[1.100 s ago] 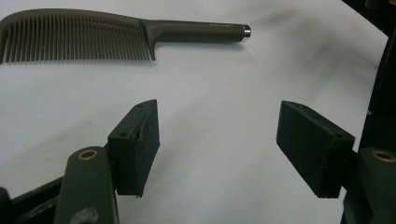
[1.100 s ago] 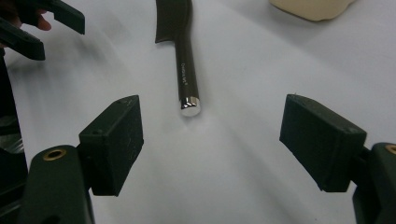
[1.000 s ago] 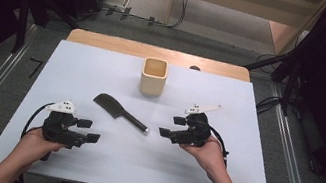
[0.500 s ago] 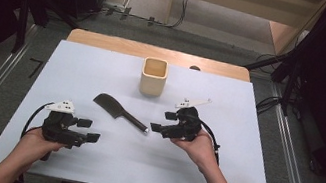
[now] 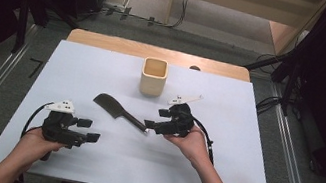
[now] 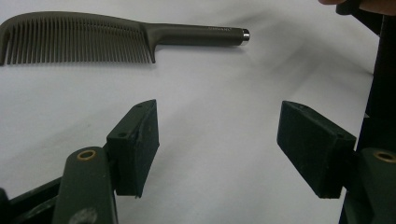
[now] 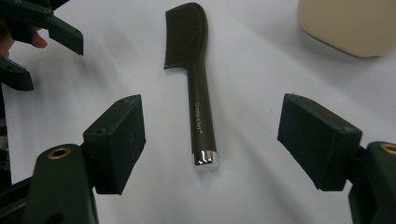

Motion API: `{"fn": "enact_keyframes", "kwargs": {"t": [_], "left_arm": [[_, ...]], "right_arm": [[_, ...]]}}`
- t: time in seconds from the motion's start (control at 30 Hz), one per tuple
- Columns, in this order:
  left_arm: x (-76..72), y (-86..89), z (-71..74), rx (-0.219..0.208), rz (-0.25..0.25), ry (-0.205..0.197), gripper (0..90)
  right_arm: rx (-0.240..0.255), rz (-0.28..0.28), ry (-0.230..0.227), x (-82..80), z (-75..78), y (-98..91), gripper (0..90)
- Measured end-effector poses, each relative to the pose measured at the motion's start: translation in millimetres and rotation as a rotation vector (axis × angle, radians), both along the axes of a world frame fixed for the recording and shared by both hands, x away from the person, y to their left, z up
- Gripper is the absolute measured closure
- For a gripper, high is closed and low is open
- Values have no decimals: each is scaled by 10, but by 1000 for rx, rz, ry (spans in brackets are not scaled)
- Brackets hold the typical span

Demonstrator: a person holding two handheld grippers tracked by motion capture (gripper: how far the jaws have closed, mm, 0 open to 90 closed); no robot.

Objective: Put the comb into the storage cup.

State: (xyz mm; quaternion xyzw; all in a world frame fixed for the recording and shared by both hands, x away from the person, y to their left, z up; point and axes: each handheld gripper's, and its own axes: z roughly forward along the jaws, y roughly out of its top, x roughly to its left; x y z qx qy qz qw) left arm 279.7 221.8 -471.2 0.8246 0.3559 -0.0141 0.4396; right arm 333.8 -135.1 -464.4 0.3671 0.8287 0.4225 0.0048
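White sheet-covered table (image 5: pixel 86 169), wooden edge showing at the far side; on it a cream square-sided cup (image 5: pixel 154 76), open-topped and upright, set toward the far middle, and nearer the person a dark brown plastic comb with a long handle and a silver end cap (image 5: pixel 119 111), lying flat and slantwise, well apart from the cup. Comb's toothed head points away to the far left, capped handle end toward the right gripper (image 5: pixel 152 126), which sits low just beside that cap with its jaws spread wide and nothing between them; in the right gripper view the handle (image 7: pixel 201 126) runs straight up the gap between the two pads, cap nearest, not touched. Left gripper (image 5: pixel 89 130) rests nearer the table's front left, jaws also standing wide and empty; from the left gripper view the comb (image 6: pixel 116 35) lies crosswise ahead, teeth facing the camera. Judging handling: comb looks light, stiff, thin and smooth, so likely to skate on the sheet or pivot if pinched at one end; the teeth are fine and would flex or snag, poor place to grip. Best hold seems the straight handle, a little up from the shiny cap (image 7: pixel 204 157), pads across its narrow sides, closing well down since it lies flush with the surface
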Motion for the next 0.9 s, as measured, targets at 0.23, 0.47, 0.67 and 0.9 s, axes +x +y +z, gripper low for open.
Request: {"fn": "enact_keyframes", "kwargs": {"t": [0.23,0.47,0.67,0.9], "left_arm": [[8,7,-4,-1,4,12,307],[8,11,-2,-3,3,11,307],[9,10,-2,-2,1,10,307],[9,11,0,-4,1,11,308]], "right_arm": [[-9,12,-7,41,-15,99,215],[-11,26,-17,88,-20,184,218],[-19,35,-21,128,-34,269,220],[-27,33,-14,136,-52,284,221]]}}
